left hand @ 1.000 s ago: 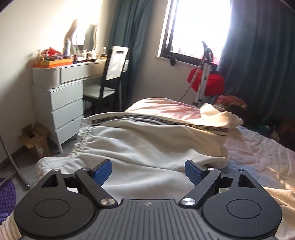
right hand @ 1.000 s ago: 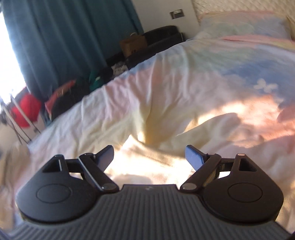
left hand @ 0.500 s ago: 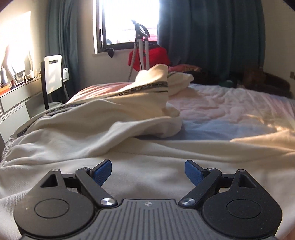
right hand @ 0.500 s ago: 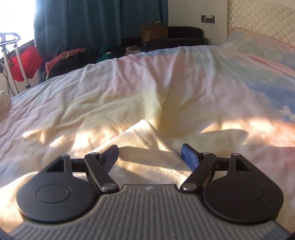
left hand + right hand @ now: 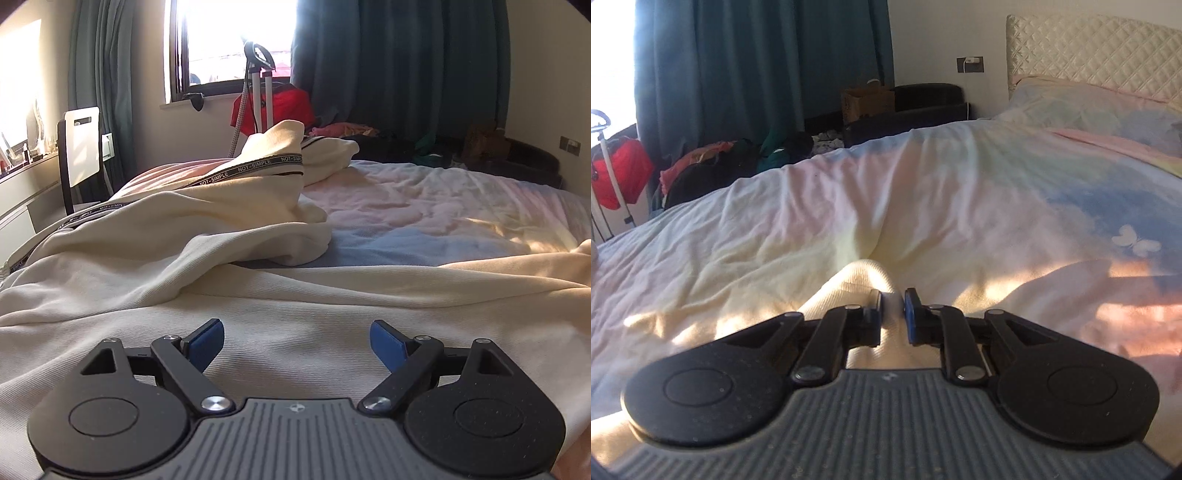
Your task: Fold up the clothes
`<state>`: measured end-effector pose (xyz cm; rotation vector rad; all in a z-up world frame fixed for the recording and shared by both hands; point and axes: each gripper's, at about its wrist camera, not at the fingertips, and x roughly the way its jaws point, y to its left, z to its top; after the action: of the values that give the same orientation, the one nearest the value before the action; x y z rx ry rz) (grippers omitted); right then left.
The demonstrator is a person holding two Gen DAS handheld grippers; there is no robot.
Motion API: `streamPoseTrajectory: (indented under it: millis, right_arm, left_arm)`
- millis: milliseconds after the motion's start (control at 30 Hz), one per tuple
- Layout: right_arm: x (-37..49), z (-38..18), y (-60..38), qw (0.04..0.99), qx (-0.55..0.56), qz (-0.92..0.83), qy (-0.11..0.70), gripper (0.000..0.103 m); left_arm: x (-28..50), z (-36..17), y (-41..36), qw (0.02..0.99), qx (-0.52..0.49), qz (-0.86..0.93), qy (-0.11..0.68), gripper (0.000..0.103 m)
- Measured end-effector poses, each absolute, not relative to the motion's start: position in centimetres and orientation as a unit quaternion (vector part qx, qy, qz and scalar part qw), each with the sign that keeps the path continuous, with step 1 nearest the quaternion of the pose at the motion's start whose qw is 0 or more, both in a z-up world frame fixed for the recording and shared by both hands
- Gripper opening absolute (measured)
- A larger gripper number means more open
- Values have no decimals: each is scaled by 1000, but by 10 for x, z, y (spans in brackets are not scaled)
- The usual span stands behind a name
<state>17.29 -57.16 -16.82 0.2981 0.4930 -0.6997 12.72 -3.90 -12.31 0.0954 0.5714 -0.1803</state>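
Closing right tongs (image 5: 893, 306), cream garment (image 5: 857, 284) pinched

Harsh daylight is blowing out the window (image 5: 236, 40), leaving the curtains (image 5: 399, 62) dim. Warm patches are falling across the bedsheet (image 5: 923, 206), with soft shadows lying between. Fisheye bending is curving the edges and darkening the corners.

Bedroom, bright window (image 5: 236, 40) with teal curtains (image 5: 399, 62). Bed (image 5: 923, 192) in pastel sheet, quilted cream headboard (image 5: 1100, 48). Chair (image 5: 79, 147) by dresser (image 5: 22, 199) at left wall. Cardboard box (image 5: 866, 99) in corner. Sun patches on bedding.
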Motion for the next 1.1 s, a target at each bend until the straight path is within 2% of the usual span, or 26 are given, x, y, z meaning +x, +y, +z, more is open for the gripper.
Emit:
streamPoseTrajectory:
  millis: [100,200,233,267,300,333,367,800,1100]
  right_arm:
    - [180,-173,-568,892,139,-343,261,18]
    - [181,-166,-559,894,134,-340,261,26]
    - [179,-161,-555,897,133,-334,257,34]
    - [178,-156,-551,901,133,-327,252,51]
    - [175,-151,-544,906,130,-320,244,60]
    - [171,-145,-538,912,127,-312,235,75]
    - [168,-139,-530,917,121,-305,226,79]
    - [126,-67,-423,965,128,-153,169,79]
    - [101,-64,-357,969,160,-83,169,79]
  left_arm:
    - [127,-123,-37,955,47,-83,282,88]
    - [126,-122,-35,955,47,-81,280,88]
    - [126,-121,-35,956,47,-81,279,88]
    - [126,-121,-35,956,46,-82,278,88]
    - [125,-120,-35,956,45,-83,277,88]
    - [124,-120,-35,956,44,-84,277,88]
    - [123,-119,-35,957,43,-85,275,88]
    - [101,-97,-31,966,34,-81,243,88]
    - [94,-96,-21,967,38,-67,242,88]
